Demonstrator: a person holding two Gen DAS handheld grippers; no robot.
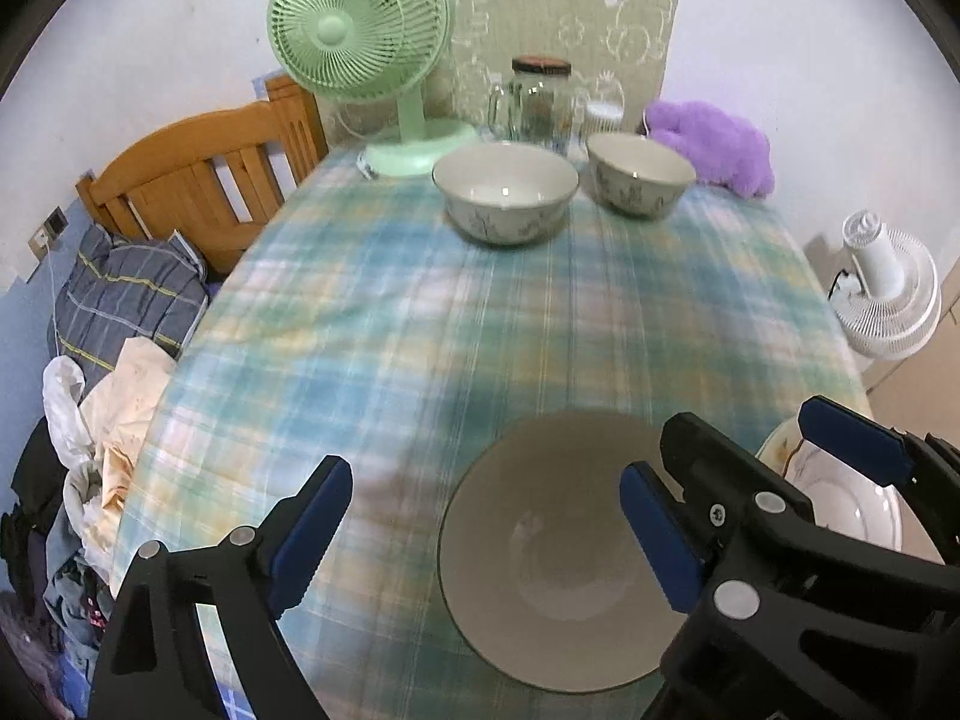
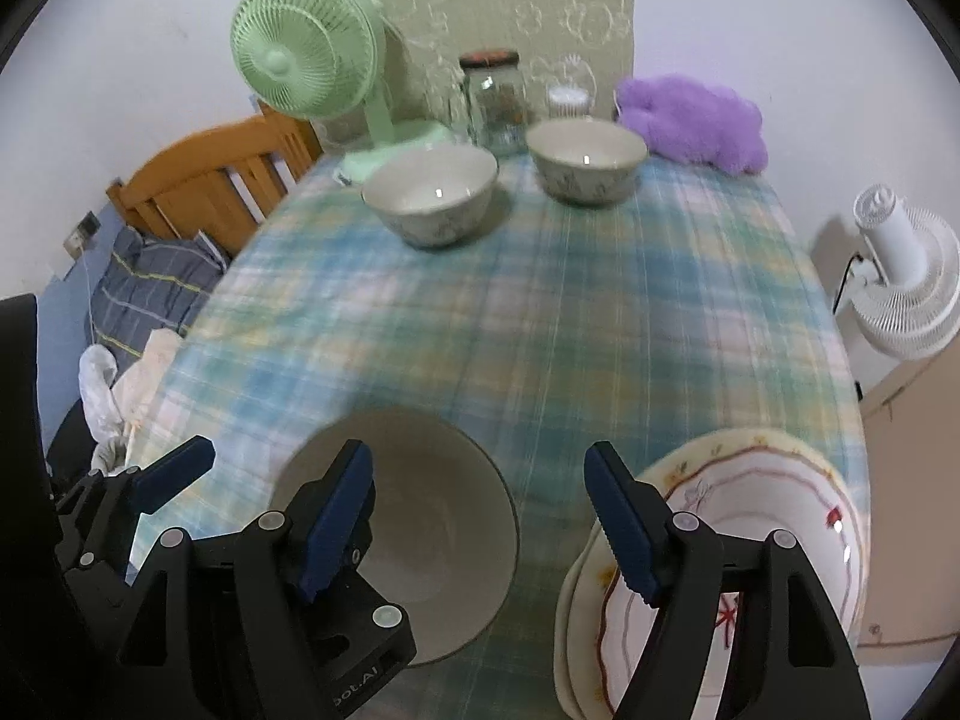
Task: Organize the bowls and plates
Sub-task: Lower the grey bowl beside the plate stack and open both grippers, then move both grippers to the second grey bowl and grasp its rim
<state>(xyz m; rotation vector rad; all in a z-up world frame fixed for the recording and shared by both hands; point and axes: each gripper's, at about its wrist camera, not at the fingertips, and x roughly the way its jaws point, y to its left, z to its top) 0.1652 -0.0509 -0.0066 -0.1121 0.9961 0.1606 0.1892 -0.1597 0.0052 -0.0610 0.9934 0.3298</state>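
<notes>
Both tongs stand wide apart and hold nothing: left tongs (image 1: 486,534) over the near bowl (image 1: 558,552), right tongs (image 2: 480,522) with the plates (image 2: 750,546) at 3 o'clock.

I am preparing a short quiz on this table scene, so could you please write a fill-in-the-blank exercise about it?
1. The table fan is coloured ____.
2. Far across the plaid tablecloth stand ____ patterned bowls.
3. The plush toy near the wall is coloured ____.
4. Both the left gripper and the right gripper are ____, holding nothing.

Missing words: green; two; purple; open
</notes>
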